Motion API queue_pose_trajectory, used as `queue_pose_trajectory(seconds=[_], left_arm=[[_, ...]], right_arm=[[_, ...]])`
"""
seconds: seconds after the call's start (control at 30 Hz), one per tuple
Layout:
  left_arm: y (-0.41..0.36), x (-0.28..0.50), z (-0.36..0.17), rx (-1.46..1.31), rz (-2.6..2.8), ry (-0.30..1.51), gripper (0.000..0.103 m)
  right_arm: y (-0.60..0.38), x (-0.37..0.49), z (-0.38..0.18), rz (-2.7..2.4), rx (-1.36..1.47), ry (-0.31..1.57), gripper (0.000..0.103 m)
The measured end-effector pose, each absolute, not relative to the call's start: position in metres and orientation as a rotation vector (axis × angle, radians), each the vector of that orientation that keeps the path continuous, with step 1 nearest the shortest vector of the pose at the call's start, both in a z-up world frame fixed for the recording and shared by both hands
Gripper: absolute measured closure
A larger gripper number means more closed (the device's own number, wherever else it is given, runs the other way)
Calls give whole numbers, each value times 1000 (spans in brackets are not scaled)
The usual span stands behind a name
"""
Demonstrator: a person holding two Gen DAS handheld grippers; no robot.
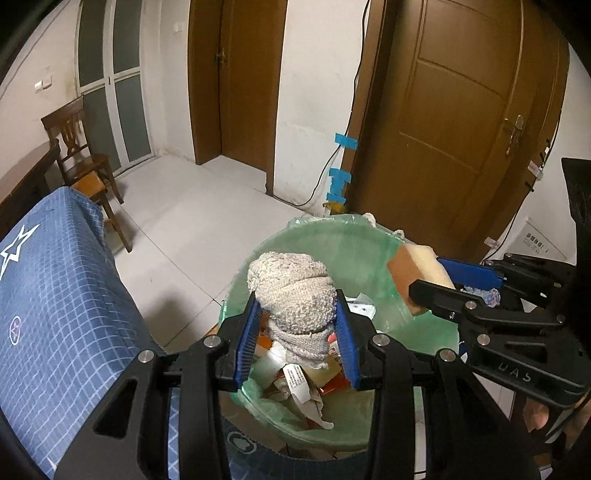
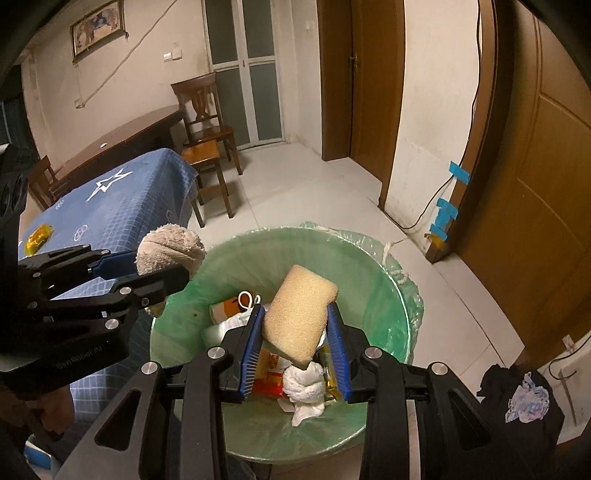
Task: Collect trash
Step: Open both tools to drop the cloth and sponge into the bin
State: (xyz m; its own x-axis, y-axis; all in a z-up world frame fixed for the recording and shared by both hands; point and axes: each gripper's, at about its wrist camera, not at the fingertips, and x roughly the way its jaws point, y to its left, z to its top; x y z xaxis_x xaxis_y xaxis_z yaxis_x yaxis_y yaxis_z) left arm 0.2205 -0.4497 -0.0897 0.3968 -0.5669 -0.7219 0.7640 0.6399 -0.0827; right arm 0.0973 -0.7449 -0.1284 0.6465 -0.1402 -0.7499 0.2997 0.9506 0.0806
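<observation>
Left wrist view: our left gripper (image 1: 299, 325) clamps a rolled grey towel (image 1: 295, 295) above the green-lined trash bin (image 1: 332, 236); our right gripper (image 2: 295, 347) grips a yellow sponge (image 2: 299, 314) over the same bin's litter.

Wooden chair (image 2: 207, 118), blue checked tablecloth (image 2: 118, 206), brown door (image 1: 454, 122), framed picture (image 2: 98, 27)

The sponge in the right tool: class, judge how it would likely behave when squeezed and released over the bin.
The sponge looks porous, so probably soft and light. The right tool pinches its sides, so it may spring back. Released, it would likely drop into the bin without rolling.
</observation>
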Motion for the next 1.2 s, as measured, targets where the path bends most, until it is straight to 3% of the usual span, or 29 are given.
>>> queue_pose_trajectory(seconds=[0.6,0.67,0.7,0.77,0.8,1.1,1.2], left_arm=[[-452,224,-95,289,-845,809,65],[-452,225,-95,289,-845,807,61],[-452,225,-95,292,-841,804,57],[-451,227,-94,290,-829,794,24],[-449,228,-93,287,-813,777,20],[-436,228,-91,287,-788,782,19],[-419,214,-76,274,-785,727,10]], right_arm=[[-739,96,-134,-254,210,824,68],[-740,95,-135,-258,211,822,65],[-741,95,-134,-266,216,814,57],[-745,89,-133,-270,239,789,40],[-746,86,-132,-277,245,779,40],[-736,61,-124,-280,284,710,39],[-712,34,-106,-304,248,624,30]])
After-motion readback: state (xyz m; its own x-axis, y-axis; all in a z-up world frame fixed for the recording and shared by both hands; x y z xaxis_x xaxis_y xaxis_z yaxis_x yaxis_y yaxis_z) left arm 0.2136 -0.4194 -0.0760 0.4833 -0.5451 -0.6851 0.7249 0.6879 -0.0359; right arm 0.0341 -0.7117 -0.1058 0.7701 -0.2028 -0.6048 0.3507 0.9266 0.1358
